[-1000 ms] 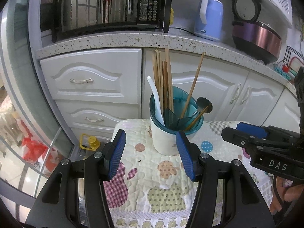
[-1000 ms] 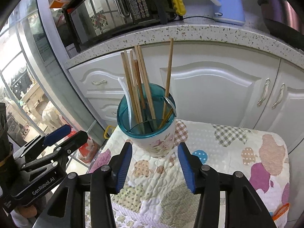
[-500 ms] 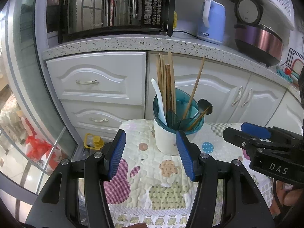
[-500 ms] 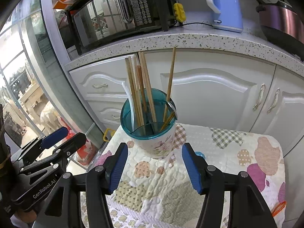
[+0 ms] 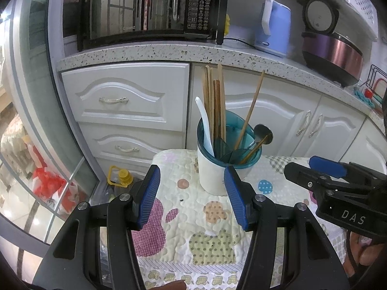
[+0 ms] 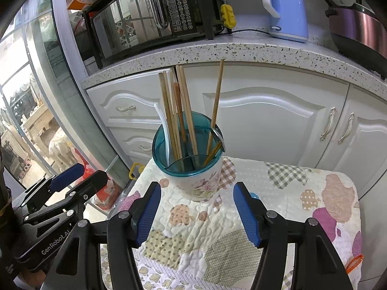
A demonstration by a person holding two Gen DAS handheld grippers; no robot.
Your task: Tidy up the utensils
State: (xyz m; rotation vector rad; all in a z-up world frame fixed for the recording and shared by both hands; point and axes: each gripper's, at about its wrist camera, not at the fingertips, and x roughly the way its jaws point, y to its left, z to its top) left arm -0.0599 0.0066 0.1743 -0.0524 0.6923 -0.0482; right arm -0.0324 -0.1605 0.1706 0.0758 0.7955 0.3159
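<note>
Left gripper (image 5: 192, 194) with blue ribbed pads parted about halfway, nothing between them but patterned cloth. Right gripper (image 6: 197, 211), same black build and blue pads, jaws just been opening, now a little wider than the left's, likewise holding nothing — the holder's base showing through the gap, untouched.

Just beyond both sets of fingertips: white round utensil holder with a translucent teal divided insert (image 5: 217, 169), flower print on the side facing the right wrist camera (image 6: 198, 181), standing upright on a quilted patchwork cloth with pastel animal shapes (image 5: 193, 217) that covers a small table. Inside the holder, a bundle of long wooden chopsticks (image 5: 215, 104) upright in one compartment, a single wooden chopstick (image 5: 251, 111) leaning off to the right in another, a white plastic spoon handle (image 5: 204, 120) curving up at the left rim, and a metal spoon (image 5: 262, 133) resting against the right rim beside a shorter wooden stick.

Each gripper visible at the edge of the other's camera — well apart, one on each side of the holder.

Behind: white panelled cabinet doors and drawers (image 6: 261, 120), speckled stone countertop (image 5: 169, 53), black microwave oven (image 5: 154, 7), pale blue electric kettle (image 6: 285, 7), purple rice cooker (image 5: 333, 55). On the floor at the left, a bottle with a yellow cap and handle (image 5: 121, 176).
</note>
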